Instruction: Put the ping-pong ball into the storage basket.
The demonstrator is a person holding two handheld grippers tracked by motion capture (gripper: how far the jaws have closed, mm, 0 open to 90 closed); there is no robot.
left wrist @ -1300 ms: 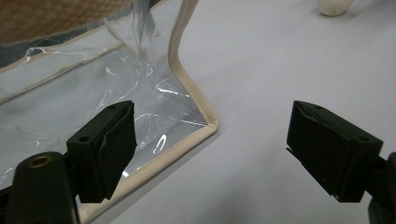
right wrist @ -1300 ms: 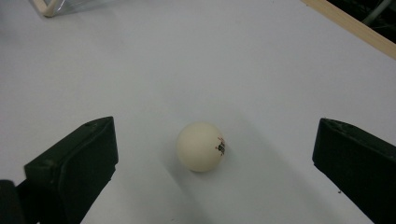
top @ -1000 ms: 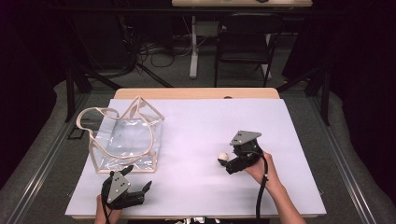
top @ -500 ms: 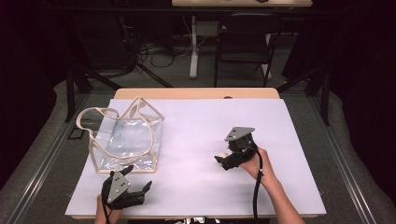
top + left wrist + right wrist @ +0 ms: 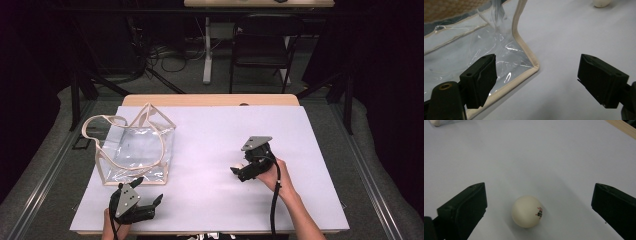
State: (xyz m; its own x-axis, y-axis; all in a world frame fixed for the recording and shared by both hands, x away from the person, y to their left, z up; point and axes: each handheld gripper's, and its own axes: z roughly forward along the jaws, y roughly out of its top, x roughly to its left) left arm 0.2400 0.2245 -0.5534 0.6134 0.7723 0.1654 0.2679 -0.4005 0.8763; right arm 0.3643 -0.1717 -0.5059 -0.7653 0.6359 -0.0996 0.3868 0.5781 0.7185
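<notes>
Your right gripper [image 5: 539, 207] hangs just above the white table cover [image 5: 210, 135], jaws spread wide, with the white ball [image 5: 527, 211] lying on the cover between them and touching neither. Your left gripper [image 5: 536, 82] rests near the table's front edge, its jaws likewise wide apart and empty, just beside the near corner of the clear bag [image 5: 474, 50] with cream trim, which lies flat.

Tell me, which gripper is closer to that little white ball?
Right. The right gripper has its open jaws either side of the ball, not touching it. The left gripper sits far across the table, by the clear bag's corner.
</notes>
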